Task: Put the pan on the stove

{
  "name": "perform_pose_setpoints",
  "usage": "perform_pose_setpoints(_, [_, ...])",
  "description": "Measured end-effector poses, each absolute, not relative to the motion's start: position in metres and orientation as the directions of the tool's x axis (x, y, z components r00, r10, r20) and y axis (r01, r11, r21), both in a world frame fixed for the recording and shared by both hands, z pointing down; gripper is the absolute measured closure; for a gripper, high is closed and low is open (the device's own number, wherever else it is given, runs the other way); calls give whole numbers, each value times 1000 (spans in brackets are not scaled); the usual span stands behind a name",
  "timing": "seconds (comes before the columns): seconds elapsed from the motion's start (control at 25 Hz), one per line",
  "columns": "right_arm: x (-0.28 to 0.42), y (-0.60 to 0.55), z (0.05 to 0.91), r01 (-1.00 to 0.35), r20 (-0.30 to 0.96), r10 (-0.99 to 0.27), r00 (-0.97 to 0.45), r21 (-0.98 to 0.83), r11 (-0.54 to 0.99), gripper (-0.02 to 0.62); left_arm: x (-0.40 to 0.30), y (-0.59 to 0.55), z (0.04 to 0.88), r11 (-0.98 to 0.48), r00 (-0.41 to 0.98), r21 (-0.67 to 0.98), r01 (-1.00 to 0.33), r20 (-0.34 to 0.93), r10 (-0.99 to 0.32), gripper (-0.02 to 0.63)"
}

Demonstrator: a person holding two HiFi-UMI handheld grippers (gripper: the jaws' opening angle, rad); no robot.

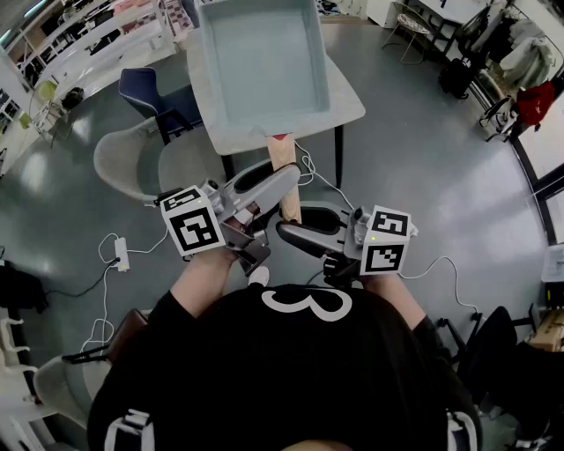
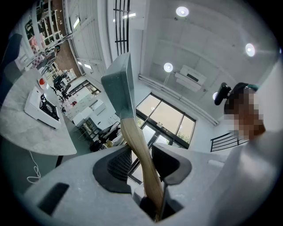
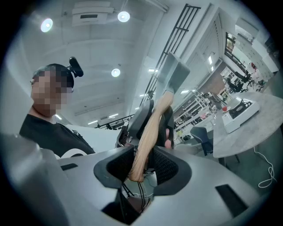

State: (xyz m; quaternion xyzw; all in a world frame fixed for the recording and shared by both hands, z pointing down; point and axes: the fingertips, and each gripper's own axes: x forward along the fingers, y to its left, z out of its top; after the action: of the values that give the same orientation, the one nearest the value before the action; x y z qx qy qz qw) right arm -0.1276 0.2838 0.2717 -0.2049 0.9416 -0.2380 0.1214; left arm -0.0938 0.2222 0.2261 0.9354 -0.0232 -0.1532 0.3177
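Looking down from the head view, the biggest thing is the grey floor (image 1: 423, 176) of a big open workshop-type room, with desks and shelving round the edges. The gripper views tilt up at a white ceiling with round lights (image 2: 181, 11).

Next is the pale table (image 1: 345, 99), and the square light-teal pan (image 1: 260, 62) is held up in the air over it, nowhere near resting on anything. It blocks most of the tabletop, and its far edge is cut off at the top of the head view.

A navy chair (image 1: 145, 88) and a grey chair (image 1: 123, 163) sit left of the table.

The pan's wooden handle (image 1: 286, 176) runs back toward the person. The left gripper (image 2: 141, 161) is clamped on it partway along, and the right gripper (image 3: 141, 165) has its jaws closed on the butt end just behind.

The stove (image 2: 42, 108), a white box with a dark top, sits on the table well away from the pan. It only shows in the gripper views, small and out at the edge. A little red thing (image 2: 42, 81) sits near it, too tiny to make out.

A white power strip (image 1: 122, 255) lies on the floor at left.
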Motion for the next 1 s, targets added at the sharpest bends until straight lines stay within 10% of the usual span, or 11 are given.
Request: perform_pose_setpoints(1.0, [-93, 274, 280, -332, -122, -444, -888, -499, 800, 466, -58, 214, 234, -800, 954, 598, 52, -268, -138, 456])
